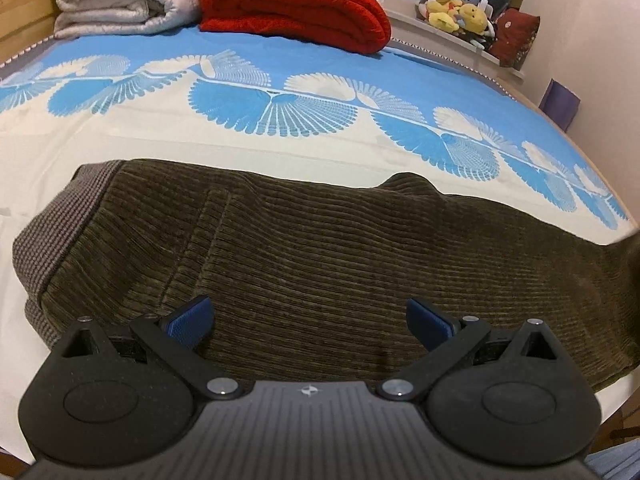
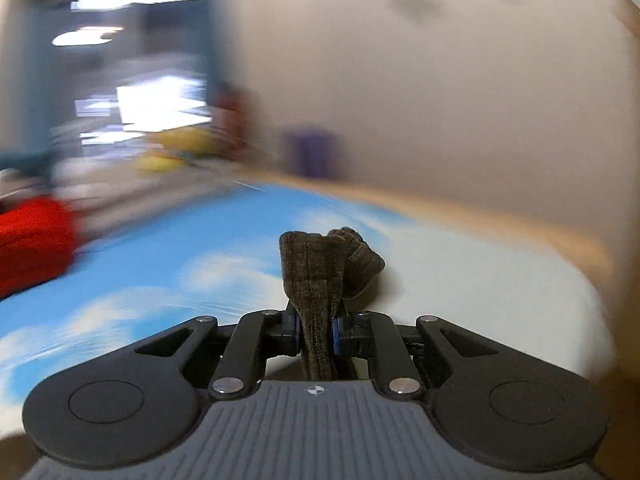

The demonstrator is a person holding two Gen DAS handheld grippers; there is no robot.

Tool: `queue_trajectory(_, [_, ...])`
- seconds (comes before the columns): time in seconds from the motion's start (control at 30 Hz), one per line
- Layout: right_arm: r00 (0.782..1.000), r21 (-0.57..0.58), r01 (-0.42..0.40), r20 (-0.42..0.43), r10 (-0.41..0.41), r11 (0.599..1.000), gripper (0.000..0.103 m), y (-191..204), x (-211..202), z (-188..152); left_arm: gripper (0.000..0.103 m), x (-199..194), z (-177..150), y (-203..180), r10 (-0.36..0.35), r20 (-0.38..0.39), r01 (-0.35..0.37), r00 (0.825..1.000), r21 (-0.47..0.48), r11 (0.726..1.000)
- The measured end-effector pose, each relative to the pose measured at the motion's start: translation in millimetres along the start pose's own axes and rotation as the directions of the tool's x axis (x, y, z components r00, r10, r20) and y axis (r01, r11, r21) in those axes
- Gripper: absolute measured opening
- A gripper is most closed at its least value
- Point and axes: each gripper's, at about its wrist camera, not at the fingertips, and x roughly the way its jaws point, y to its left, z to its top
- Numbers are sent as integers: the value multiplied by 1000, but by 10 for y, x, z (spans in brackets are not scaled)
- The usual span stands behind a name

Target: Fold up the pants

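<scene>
1. Two grippers are working on one pair of brown corduroy pants (image 1: 320,264), which is lying across the bed (image 1: 120,136) with its grey ribbed waistband (image 1: 44,236) to the left.
2. The left gripper (image 1: 308,322) is hovering just over the seat of the pants, jaws spread wide and holding nothing.
3. The right gripper (image 2: 316,334) is pinching a bunched end of the corduroy — probably the leg cuffs — with its jaws closed on the cloth; the view behind is blurring.
4. Judging by this, the leg-end fold is in hand, roughly midway.
5. The next move is calling for carrying the cuffs over to the waistband — edges aligned — while the left gripper is pinning the fabric.
</scene>
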Motion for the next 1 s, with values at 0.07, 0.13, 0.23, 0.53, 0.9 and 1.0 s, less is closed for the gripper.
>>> queue_trajectory(0.07, [974,-210,-216,26,226,954,14,689,-280,-120,103,2,-3,6,-1,-1,1,1000,-9,1000])
queue_trajectory(0.13, [901,-431,-417,-83,425,800,14,1325,-525,-472,103,-3,-8,22,2,-1,-2,1000,-11,1000])
queue_trajectory(0.23, [777,-625,-612,-360,517,484,14,1921,-754,-1219,103,-26,-9,47,1,2,-1,1000,-9,1000])
queue_trajectory(0.53, [708,-634,-688,-481,517,352,15,2070,-911,-1596,103,-67,4,124,-5,1,5,1000,-24,1000])
queue_trajectory(0.9, [539,-329,-841,-587,604,430,51,1978,-902,-1270,103,-117,-17,34,-98,12,98,995,-19,995])
queue_trajectory(1.0, [467,-175,-867,-615,635,467,58,1894,-851,-1195,103,-125,-29,-64,-197,2,197,980,-49,979])
